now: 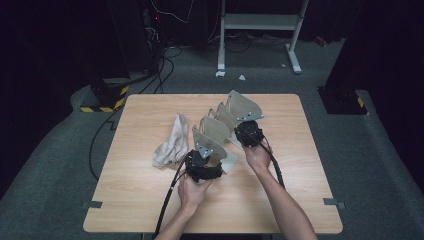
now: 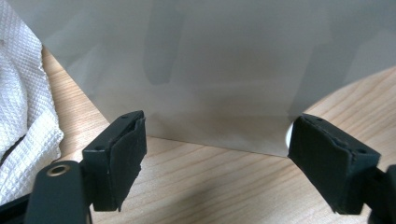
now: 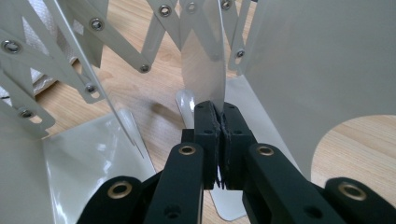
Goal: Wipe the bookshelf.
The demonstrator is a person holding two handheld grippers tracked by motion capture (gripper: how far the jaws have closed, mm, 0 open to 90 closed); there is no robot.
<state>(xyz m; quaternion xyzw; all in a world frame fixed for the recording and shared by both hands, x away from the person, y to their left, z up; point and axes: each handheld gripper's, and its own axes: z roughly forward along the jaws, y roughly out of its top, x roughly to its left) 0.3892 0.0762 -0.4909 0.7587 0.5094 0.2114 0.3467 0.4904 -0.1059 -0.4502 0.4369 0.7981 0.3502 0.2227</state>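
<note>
On the wooden table (image 1: 280,200) stands a grey metal rack (image 1: 227,125) with several upright plates joined by crossed strips; its slots hold nothing. The right gripper (image 3: 219,122) has its jaws pressed together on the thin edge of one middle plate (image 3: 205,60). The left gripper (image 2: 215,144) has its jaws wide apart, facing the nearest end plate (image 2: 210,70) without touching it. A white cloth (image 1: 172,142) lies crumpled just beside the rack, on its left.

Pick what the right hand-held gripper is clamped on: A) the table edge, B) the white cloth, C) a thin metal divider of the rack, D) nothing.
C: the right hand-held gripper has its jaws shut on a thin divider of the rack.
</note>
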